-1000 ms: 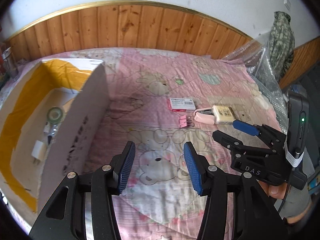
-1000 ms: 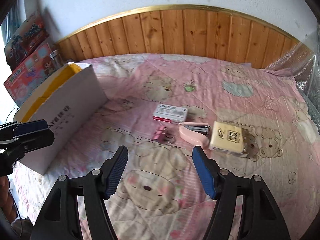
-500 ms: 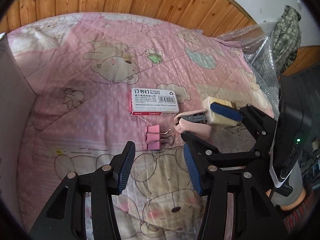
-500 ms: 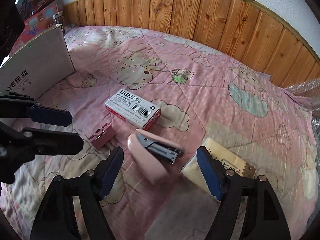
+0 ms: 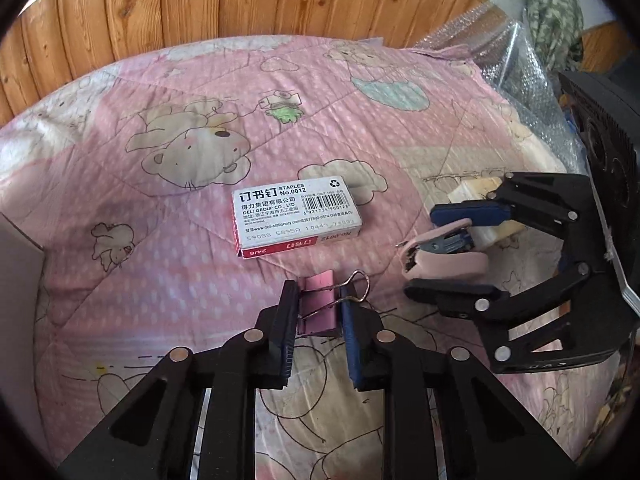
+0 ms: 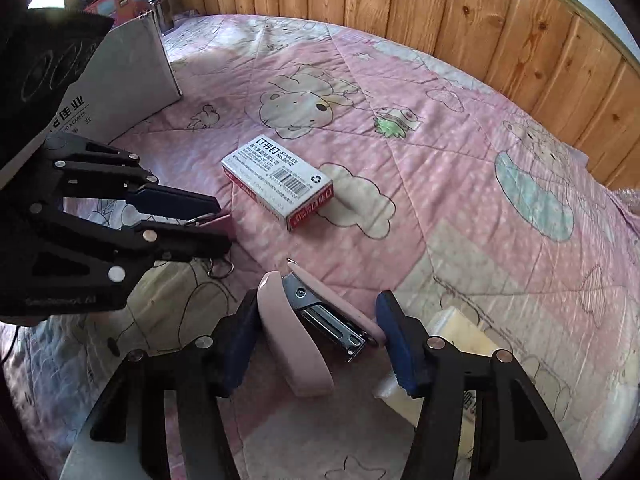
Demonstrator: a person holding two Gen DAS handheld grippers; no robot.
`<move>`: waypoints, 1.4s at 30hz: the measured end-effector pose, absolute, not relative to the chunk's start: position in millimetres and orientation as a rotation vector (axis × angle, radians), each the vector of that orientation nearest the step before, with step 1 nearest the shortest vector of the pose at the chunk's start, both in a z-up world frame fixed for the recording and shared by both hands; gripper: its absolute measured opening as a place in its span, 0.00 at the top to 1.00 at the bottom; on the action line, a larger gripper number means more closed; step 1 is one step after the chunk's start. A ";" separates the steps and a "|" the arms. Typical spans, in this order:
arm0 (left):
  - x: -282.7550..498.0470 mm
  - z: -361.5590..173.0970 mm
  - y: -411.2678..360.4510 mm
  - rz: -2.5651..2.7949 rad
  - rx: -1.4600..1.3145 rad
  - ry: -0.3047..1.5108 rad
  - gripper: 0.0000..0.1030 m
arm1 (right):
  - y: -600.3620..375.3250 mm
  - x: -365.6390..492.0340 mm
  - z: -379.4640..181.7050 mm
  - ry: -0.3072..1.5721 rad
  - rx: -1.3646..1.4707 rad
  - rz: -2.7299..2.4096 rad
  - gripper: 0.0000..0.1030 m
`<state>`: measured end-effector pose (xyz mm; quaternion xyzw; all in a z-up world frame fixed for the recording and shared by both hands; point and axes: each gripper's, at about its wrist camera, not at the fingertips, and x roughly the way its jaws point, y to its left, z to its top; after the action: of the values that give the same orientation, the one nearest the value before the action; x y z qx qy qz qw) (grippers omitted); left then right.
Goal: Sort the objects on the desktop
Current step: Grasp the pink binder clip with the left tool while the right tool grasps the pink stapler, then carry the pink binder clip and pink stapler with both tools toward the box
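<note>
**Both grippers down on desk items**

Since half a second ago both grippers have dropped onto the quilt and narrowed. Left gripper [image 5: 319, 312] now pinches the pink binder clip [image 5: 318, 306] between nearly closed fingers; clip body is folded metal, box-like, long axis running away from the camera, one wire handle [image 5: 357, 285] looping out to the right. Right gripper [image 6: 316, 330] straddles the pink stapler [image 6: 294, 340], fingers partly open, pads at or just beside its sides; contact cannot be confirmed. Stapler lies on its side, smooth plastic shell, steel magazine exposed, nose pointing away and left. Just right of it, partly under the right finger, a cream wrapped block [image 6: 460, 336]. Farther out, staple box [image 5: 296, 216]: white cardboard, red edge, barcode, long axis left-right in the left view. Pink quilted bear-print cover [image 5: 160, 264] underneath; wood panelling [image 5: 240, 4] beyond.
</note>
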<state>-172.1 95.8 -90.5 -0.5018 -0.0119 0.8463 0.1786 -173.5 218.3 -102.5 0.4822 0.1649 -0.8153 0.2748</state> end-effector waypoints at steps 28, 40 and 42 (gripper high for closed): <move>-89.8 -25.1 50.3 2.539 -1.395 -0.028 0.79 | 192.4 -77.6 -43.6 0.058 1.187 -2.361 0.43; -48.1 -1.8 36.5 2.578 -1.373 -0.002 0.79 | 173.1 -37.5 -52.8 -0.020 1.225 -2.359 0.43; -42.1 0.7 33.1 2.585 -1.368 -0.007 0.79 | 169.6 -32.9 -52.7 -0.026 1.225 -2.361 0.43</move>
<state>-42.1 33.1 0.7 -0.4651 -0.0022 0.8786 0.1081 -32.9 169.6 -52.7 0.4473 -0.0096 -0.8619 0.2386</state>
